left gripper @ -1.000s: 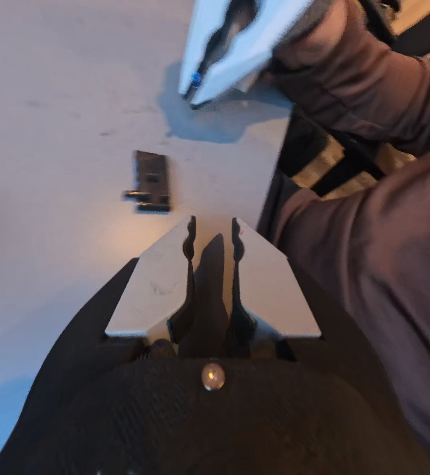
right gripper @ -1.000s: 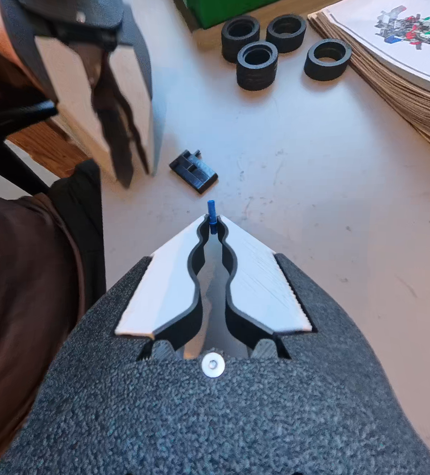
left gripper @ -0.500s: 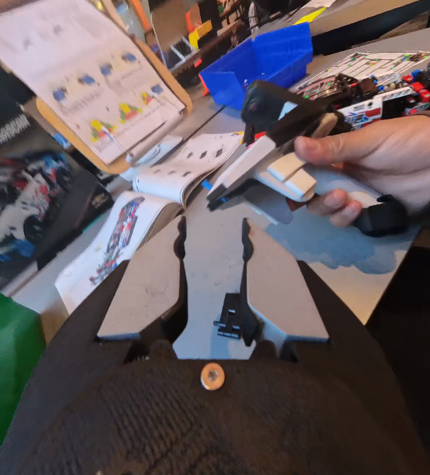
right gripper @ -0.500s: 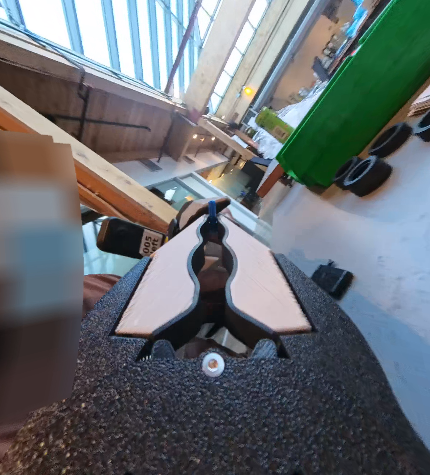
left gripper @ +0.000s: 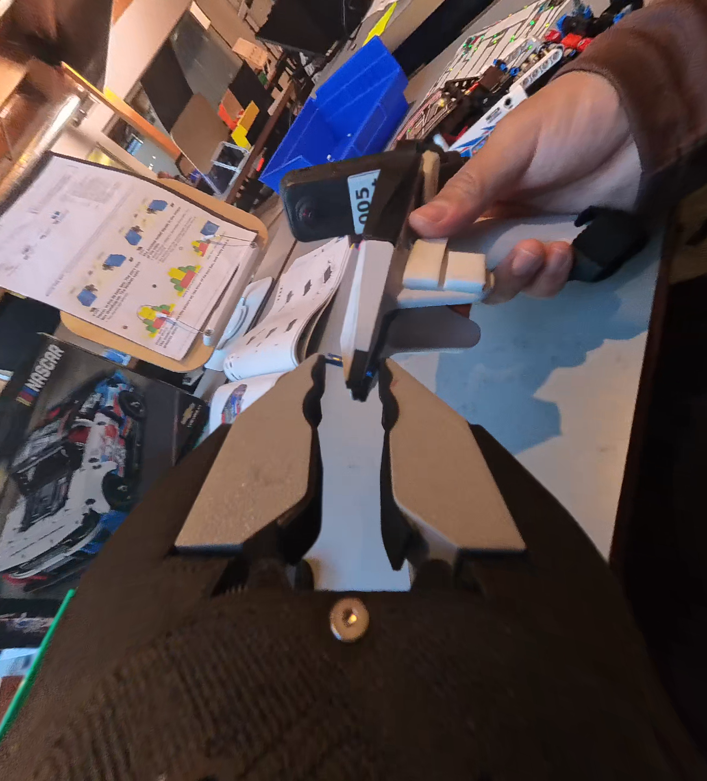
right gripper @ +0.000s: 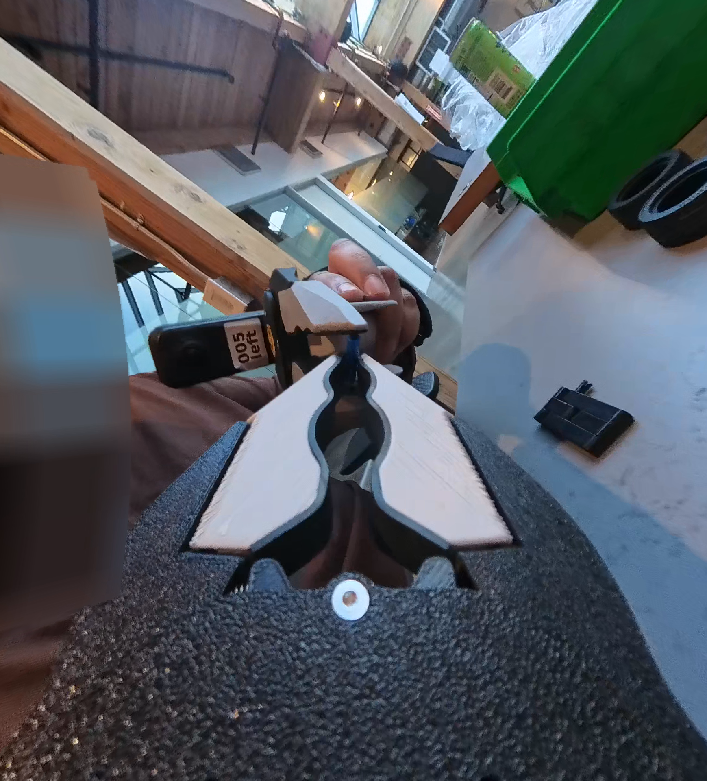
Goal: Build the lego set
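Observation:
My right gripper (right gripper: 349,360) is shut on a small blue pin (right gripper: 352,350), which sticks out past its tips. My left gripper (left gripper: 353,376) is open and empty, held above the table. The two grippers face each other. In the left wrist view the right gripper (left gripper: 358,386) has its tip between my left fingertips, with a bit of blue showing there. In the right wrist view the left gripper (right gripper: 322,315) is just beyond the pin's end. A black lego piece (right gripper: 584,418) lies on the grey table (right gripper: 639,338), to the right of both.
Black tyres (right gripper: 681,198) stand by a green bin (right gripper: 596,105). An open instruction booklet (left gripper: 284,304), a clipboard with a printed sheet (left gripper: 123,253), the set's box (left gripper: 68,456), a blue bin (left gripper: 343,114) and a partly built model (left gripper: 512,72) lie beyond. The table edge (left gripper: 643,380) runs on the right. Only a small space, under 4 cm, lies between the two pairs of fingers.
Both grippers lifted off the table and tipped up to face each other. The right gripper carried the blue pin in between the left fingertips. The black piece stayed on the table.

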Tool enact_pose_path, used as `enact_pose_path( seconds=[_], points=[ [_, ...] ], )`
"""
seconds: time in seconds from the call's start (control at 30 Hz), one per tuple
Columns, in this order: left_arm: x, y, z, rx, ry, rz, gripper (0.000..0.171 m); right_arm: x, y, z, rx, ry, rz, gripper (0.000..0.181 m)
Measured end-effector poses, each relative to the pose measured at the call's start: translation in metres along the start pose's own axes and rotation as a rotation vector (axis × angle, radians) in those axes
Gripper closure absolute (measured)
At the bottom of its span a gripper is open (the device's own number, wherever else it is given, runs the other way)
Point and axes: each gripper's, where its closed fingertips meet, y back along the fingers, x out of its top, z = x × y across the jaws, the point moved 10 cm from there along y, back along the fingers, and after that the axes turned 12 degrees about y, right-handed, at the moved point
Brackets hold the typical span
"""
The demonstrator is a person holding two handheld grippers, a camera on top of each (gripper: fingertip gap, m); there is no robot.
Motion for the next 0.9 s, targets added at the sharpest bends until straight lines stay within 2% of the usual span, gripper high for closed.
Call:
enact_pose_path(
  seconds=[0.17, 0.3, 0.43, 0.5, 0.57, 0.67, 0.73, 0.8, 0.9],
  points=[
    [-0.003, 0.000, -0.001, -0.127, -0.028, -0.041, 0.151, 0.002, 0.002, -0.001, -0.067, 0.051, -0.108, 0.172],
    [-0.007, 0.005, -0.002, -0.187, -0.076, -0.027, 0.151, 0.008, 0.012, 0.000, -0.114, 0.061, -0.132, 0.163],
    [-0.008, 0.004, -0.001, -0.207, -0.095, -0.029, 0.151, 0.004, 0.008, 0.002, -0.074, 0.011, -0.144, 0.164],
    [-0.010, 0.002, -0.001, -0.211, -0.104, -0.042, 0.151, 0.000, 0.006, 0.004, -0.045, -0.011, -0.151, 0.175],
    [-0.012, 0.000, -0.001, -0.197, -0.101, -0.049, 0.151, -0.001, 0.007, 0.007, -0.056, -0.018, -0.134, 0.176],
    [-0.017, -0.005, -0.006, -0.124, 0.025, -0.073, 0.150, 0.002, 0.011, 0.009, -0.093, -0.002, -0.064, 0.177],
    [-0.023, -0.008, -0.013, -0.084, 0.226, -0.119, 0.136, 0.006, 0.017, 0.008, -0.131, 0.029, -0.003, 0.177],
    [-0.027, -0.010, -0.014, -0.084, 0.379, -0.149, 0.130, 0.011, 0.022, 0.006, -0.168, 0.078, 0.056, 0.177],
    [-0.028, -0.013, -0.013, -0.052, 0.387, -0.142, 0.142, 0.015, 0.025, 0.002, -0.229, 0.171, 0.076, 0.177]
  ],
)
